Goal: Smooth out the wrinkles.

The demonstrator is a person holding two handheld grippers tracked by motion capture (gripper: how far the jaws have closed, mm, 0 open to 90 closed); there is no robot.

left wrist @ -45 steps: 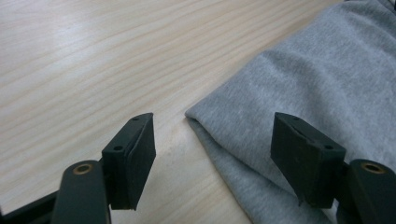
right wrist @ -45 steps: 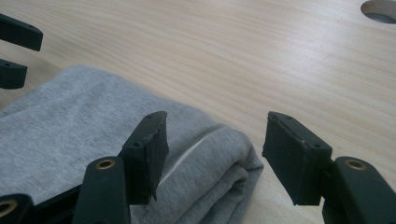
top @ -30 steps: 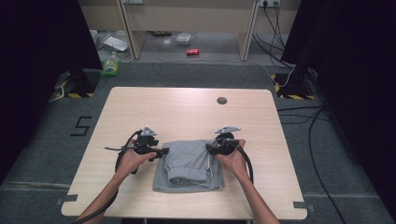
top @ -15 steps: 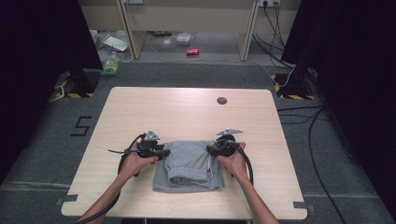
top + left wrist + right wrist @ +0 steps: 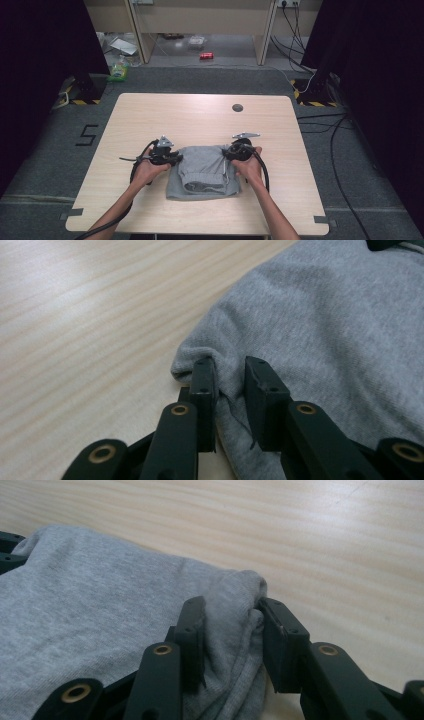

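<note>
Two corners gripped, the fold not yet made

Grey and already partly folded, the garment (image 5: pixel 202 171) lies on the near half of the surface (image 5: pixel 200 120), between your two hands, with a cuffed or hemmed band showing across its lower middle. It is a soft knit, a sweatshirt or similar; which kind exactly you cannot tell from here.

Your left tongs (image 5: pixel 172 159) sit at the cloth's far left corner. In the left gripper view the jaws have just been closing, and a small ridge of grey fabric (image 5: pixel 225 385) is pinched up between the pads, so that corner looks caught.

Your right tongs (image 5: pixel 227 152) are at the far right corner. Their jaws have also just been closing, and in the right gripper view a thicker bunch of folded edge (image 5: pixel 235 625) fills the gap between them; the pads press on it from both sides, though the stance is wider than on the left because more layers are in there.

By my judgement, the grasping step is about done. What remains is the lift itself: raising both corners together, carrying them over toward you or away, and laying the cloth down flat. Nothing has left the surface yet.
</note>
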